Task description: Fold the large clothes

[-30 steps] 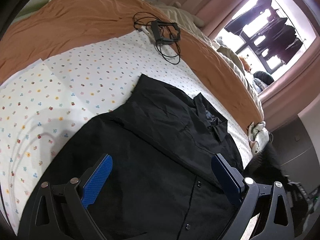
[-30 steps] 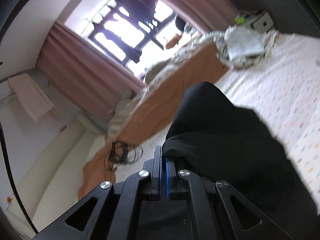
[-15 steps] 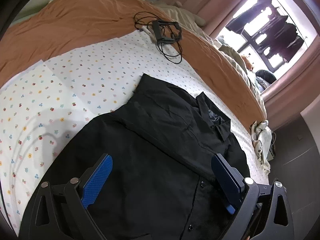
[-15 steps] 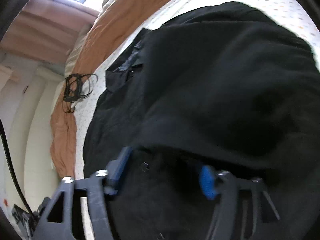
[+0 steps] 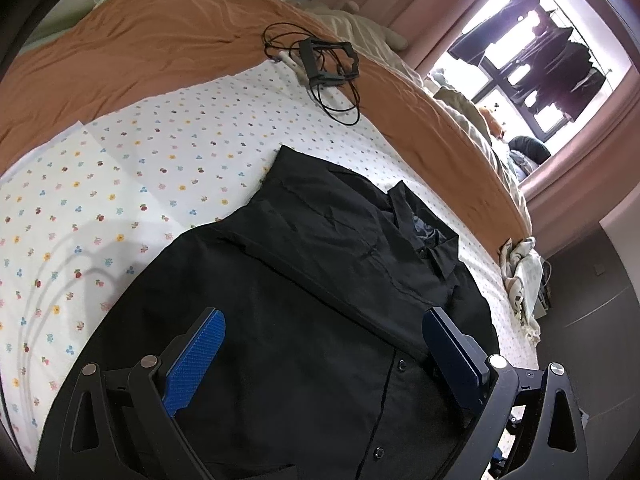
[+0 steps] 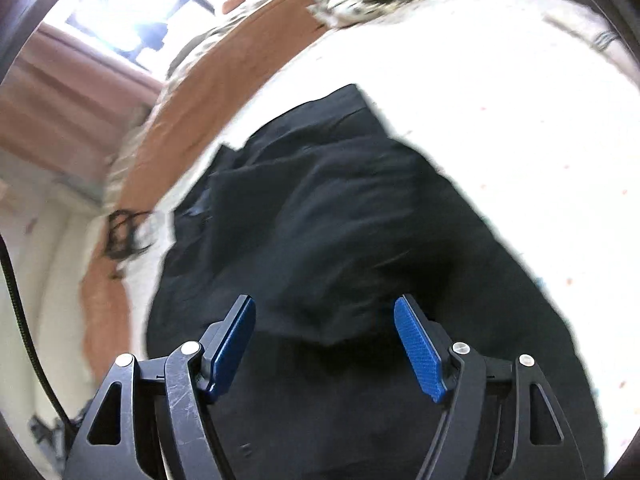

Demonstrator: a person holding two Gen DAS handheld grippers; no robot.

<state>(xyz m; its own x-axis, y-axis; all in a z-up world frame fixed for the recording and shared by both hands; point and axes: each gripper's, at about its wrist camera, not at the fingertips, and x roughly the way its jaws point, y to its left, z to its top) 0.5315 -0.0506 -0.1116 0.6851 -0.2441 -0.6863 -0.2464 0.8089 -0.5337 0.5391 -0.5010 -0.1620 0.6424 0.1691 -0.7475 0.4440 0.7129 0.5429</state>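
Note:
A black button-up shirt (image 5: 328, 280) lies on the white flower-print sheet (image 5: 140, 184), collar toward the far right, with one side folded over its front. My left gripper (image 5: 324, 316) is open and empty, hovering over the shirt's lower front. The shirt also shows in the right wrist view (image 6: 328, 240), blurred, with a sleeve or side panel lying folded across the body. My right gripper (image 6: 324, 306) is open and empty just above that fold.
An orange blanket (image 5: 140, 48) covers the far side of the bed. A black frame with tangled cable (image 5: 324, 64) lies at the sheet's far edge. Crumpled pale cloth (image 5: 524, 276) sits at the bed's right end. A bright window (image 5: 528, 60) stands beyond.
My right gripper was shut on a lifted part of the shirt; it has laid that part over the shirt, opened and let go. The left gripper has stayed open over the shirt.

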